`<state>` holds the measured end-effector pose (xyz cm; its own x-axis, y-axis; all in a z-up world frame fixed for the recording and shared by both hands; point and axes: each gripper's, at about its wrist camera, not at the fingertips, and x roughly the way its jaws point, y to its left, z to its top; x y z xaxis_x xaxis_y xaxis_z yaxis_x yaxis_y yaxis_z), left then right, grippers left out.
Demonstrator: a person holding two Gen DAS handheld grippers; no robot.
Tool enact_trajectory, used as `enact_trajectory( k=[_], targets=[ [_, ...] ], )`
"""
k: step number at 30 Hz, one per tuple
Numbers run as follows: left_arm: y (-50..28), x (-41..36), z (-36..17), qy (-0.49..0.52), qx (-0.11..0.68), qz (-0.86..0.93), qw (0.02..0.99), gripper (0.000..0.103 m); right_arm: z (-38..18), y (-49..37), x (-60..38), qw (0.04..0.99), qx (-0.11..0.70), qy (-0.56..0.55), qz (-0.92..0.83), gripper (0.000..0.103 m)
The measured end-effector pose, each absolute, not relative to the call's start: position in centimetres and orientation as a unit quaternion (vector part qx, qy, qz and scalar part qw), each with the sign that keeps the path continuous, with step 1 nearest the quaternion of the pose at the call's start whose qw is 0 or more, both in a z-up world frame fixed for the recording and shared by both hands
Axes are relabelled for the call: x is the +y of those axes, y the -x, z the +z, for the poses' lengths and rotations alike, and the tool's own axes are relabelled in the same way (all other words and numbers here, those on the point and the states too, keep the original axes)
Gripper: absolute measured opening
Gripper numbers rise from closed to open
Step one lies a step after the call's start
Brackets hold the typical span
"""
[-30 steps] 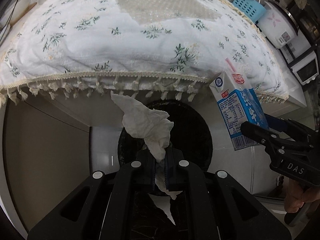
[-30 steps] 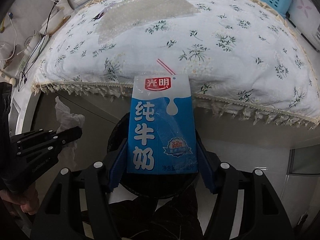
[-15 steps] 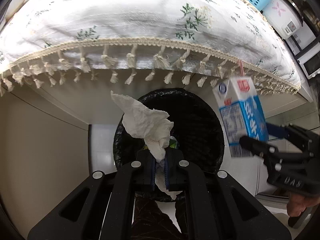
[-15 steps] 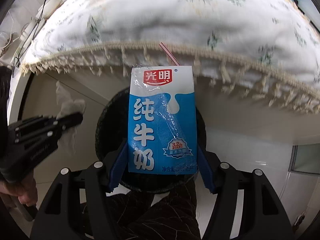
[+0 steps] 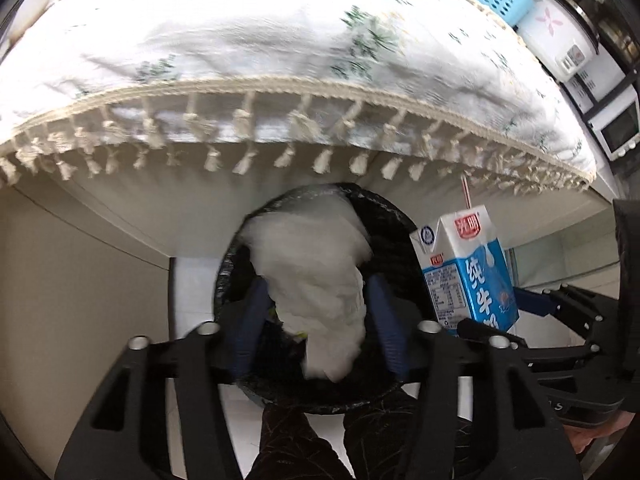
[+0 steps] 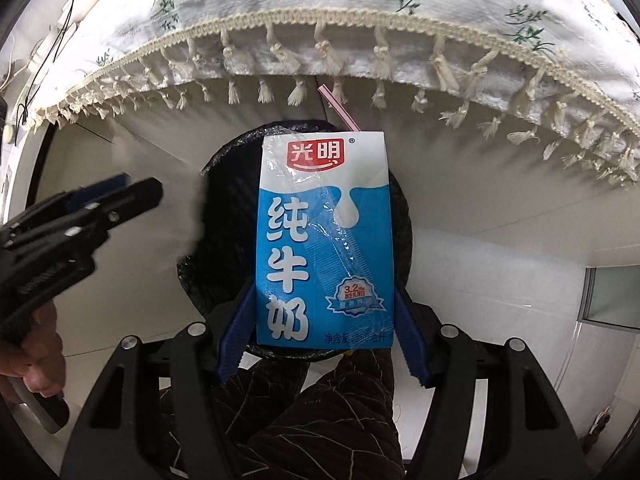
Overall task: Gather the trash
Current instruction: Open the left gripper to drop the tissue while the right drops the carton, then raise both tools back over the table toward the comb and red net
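- The left gripper (image 5: pixel 314 312) has its jaws wide apart; they have just been opening.
- A white tissue (image 5: pixel 316 276) floats blurry between the two blue pads (image 5: pixel 250 320), and neither pad seems to press it.
- The tissue is over the black bin (image 5: pixel 394 216), which fills the middle of the left view.
- The right gripper (image 6: pixel 322 332) squeezes a blue and white milk carton (image 6: pixel 322 240) on both sides near its bottom.
- The carton stands up straight between the jaws, its pink straw (image 6: pixel 338 106) sticking out at 12 o'clock.
- The bin sits right behind the carton.
- In the left view, the carton is at 3 o'clock, beside the bin's rim.
- A white tablecloth (image 6: pixel 320 8) with tassels hangs across the top, at 12 o'clock.
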<state>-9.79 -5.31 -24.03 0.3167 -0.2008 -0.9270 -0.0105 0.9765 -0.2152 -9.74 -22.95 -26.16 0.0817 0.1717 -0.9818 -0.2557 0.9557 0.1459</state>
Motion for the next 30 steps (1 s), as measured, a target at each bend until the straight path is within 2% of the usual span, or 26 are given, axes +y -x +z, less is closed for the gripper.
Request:
enact_trajectory(
  k=[3, 10, 20, 22, 28, 30],
  targets=[
    [10.0, -4.4, -23.3, 0.091, 0.575, -0.045, 0.812, 0.078, -26.9, 9.7, -21.7, 0.732, 0.665, 0.032, 0.148, 0.061],
    [10.6, -1.7, -22.8, 0.096, 0.571, -0.014, 0.815, 0.094, -28.2, 9.2, -19.2, 0.728, 0.667, 0.039, 0.155, 0.061],
    [11.4, 0.5, -23.4, 0.094, 0.587, 0.004, 0.804, 0.097, -28.7, 9.1, -16.8, 0.732, 0.662, 0.048, 0.156, 0.064],
    [11.5, 0.8, -23.5, 0.091, 0.588, -0.001, 0.804, 0.097, -27.6, 9.0, -17.8, 0.736, 0.659, 0.045, 0.149, 0.073],
    [11.6, 1.5, -22.6, 0.082, 0.589, -0.014, 0.804, 0.097, -23.6, 9.3, -18.4, 0.76, 0.637, 0.034, 0.123, 0.089],
    [11.4, 1.7, -21.7, 0.084, 0.59, -0.015, 0.803, 0.097, -21.9, 9.4, -18.6, 0.772, 0.624, 0.03, 0.116, 0.091]
  ],
)
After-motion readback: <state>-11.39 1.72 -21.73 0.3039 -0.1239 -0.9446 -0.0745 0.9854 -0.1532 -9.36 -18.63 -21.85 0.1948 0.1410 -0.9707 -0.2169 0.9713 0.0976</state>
